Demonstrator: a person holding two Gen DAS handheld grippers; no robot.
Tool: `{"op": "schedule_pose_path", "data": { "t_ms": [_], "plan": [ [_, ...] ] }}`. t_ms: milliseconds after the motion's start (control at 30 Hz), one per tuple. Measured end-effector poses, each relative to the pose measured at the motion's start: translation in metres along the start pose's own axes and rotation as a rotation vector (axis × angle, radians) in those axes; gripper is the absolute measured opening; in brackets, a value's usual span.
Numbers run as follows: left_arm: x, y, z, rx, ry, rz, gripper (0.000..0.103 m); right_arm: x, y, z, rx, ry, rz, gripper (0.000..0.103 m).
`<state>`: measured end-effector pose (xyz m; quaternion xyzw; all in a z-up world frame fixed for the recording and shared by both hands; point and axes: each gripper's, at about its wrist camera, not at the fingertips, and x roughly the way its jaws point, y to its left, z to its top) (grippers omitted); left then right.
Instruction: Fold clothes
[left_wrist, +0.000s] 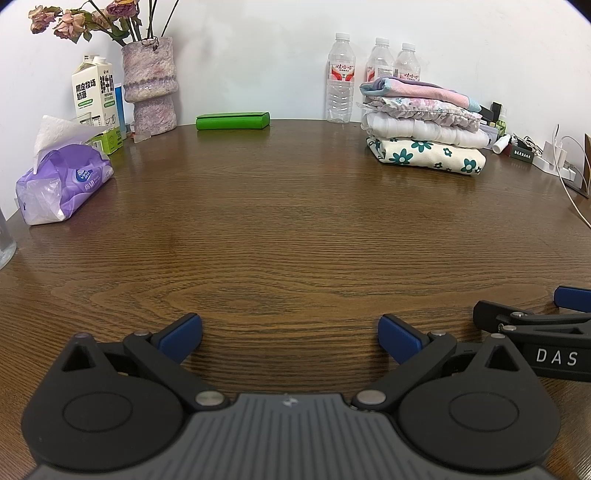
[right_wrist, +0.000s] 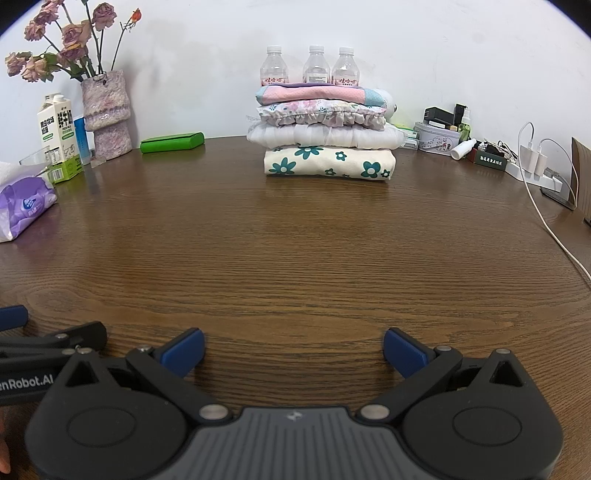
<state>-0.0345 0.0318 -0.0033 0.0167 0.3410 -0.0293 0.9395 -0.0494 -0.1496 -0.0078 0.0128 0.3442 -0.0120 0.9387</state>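
A stack of folded clothes (left_wrist: 424, 136) (right_wrist: 328, 136) rests at the back of the brown wooden table (left_wrist: 288, 229) (right_wrist: 295, 251): a cream piece with teal flowers at the bottom, a white one, a frilled floral one and a pink one on top. My left gripper (left_wrist: 290, 338) hovers low over the table's near part, open, nothing between its blue pads. My right gripper (right_wrist: 294, 350) is beside it, also open and holding nothing. Each gripper shows at the edge of the other's view. The clothes lie far ahead of both.
Three water bottles (right_wrist: 310, 66) stand behind the stack. A green case (left_wrist: 232, 120), a vase of dried roses (left_wrist: 149, 85), a milk carton (left_wrist: 92, 92) and a purple tissue pack (left_wrist: 62, 184) sit back left. Chargers, cables and small items (right_wrist: 532, 162) crowd the right.
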Motion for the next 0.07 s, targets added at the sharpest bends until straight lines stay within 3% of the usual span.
{"op": "schedule_pose_path", "data": {
  "t_ms": [67],
  "plan": [
    [0.0001, -0.0002, 0.0001, 0.0, 0.0, 0.0, 0.103, -0.0001, 0.0, 0.0, 0.0, 0.0, 0.0, 0.103]
  ]
}}
